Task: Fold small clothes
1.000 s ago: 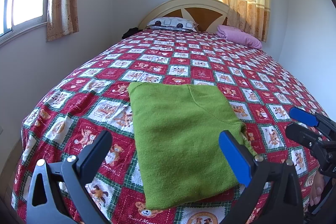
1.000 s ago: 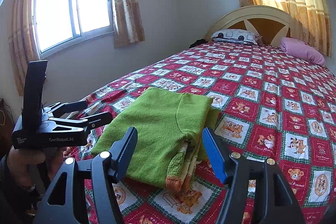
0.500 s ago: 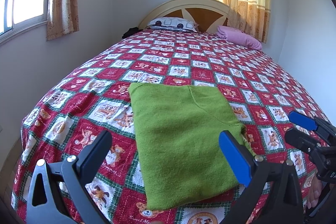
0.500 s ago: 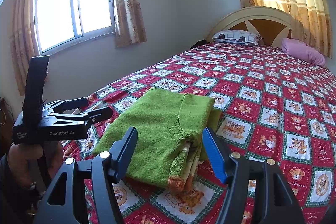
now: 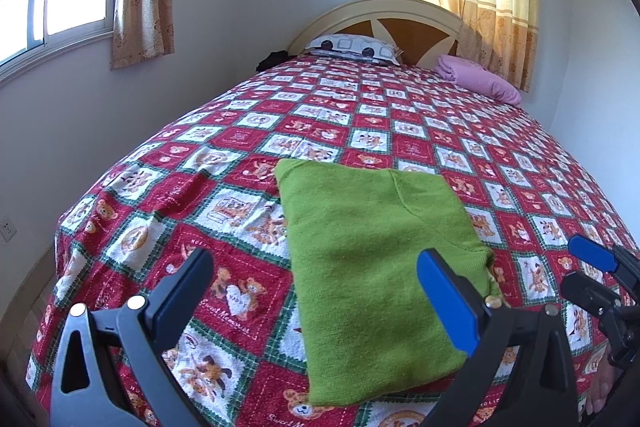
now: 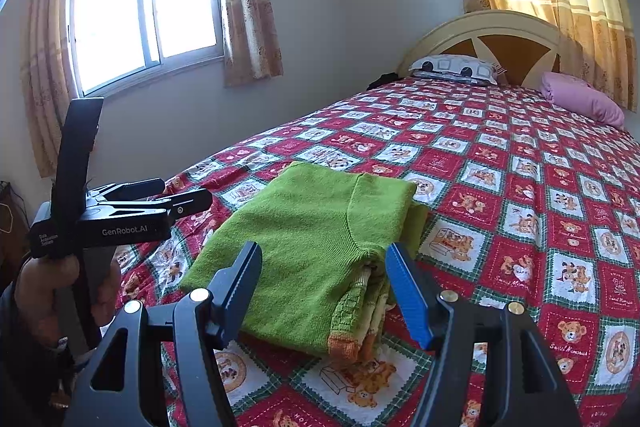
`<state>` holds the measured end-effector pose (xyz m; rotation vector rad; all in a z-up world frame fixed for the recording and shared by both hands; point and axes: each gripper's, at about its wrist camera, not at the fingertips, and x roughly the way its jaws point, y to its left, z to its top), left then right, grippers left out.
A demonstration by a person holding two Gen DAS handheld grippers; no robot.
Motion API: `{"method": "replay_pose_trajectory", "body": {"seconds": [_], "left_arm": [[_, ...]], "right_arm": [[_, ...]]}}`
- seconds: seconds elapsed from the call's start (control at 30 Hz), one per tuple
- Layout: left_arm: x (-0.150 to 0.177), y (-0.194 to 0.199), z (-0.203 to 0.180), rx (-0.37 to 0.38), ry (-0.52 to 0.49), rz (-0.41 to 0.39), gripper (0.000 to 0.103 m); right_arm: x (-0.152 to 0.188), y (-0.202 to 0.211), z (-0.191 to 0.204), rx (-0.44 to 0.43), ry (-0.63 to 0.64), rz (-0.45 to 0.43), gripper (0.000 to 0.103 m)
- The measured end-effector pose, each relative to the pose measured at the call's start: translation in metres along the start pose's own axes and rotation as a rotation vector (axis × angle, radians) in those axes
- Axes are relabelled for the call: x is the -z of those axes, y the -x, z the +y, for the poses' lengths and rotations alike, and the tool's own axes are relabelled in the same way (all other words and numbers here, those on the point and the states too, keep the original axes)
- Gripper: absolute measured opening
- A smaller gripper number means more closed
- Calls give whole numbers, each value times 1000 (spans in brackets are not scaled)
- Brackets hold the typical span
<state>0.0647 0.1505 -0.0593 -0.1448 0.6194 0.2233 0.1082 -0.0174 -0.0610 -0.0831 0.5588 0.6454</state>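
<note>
Sweater lying folded mid-frame on bedspread; I'm hovering left gripper and right gripper, both gaping, gripping nothing, judging fold done.

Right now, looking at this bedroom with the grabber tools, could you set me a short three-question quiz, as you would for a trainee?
1. True or false: the folded green knitted sweater lies flat on the red patchwork teddy-bear bedspread, gripped by neither tool.
2. Which pillow lies nearer the curtained corner: A, the pink pillow, or B, the white pillow with dark circles?
3. Fill in: the orange cuff shows at the sweater's edge nearest the ____ gripper.

Key: 1 true; 2 A; 3 right. The fingers of both the right gripper and the left gripper stand open.
</note>
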Motion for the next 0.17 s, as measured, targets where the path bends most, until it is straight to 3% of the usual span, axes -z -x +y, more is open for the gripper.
{"method": "replay_pose_trajectory", "body": {"seconds": [0.17], "left_arm": [[3, -2, 1, -23, -32, -13, 103]], "right_arm": [[1, -1, 1, -2, 1, 6, 65]]}}
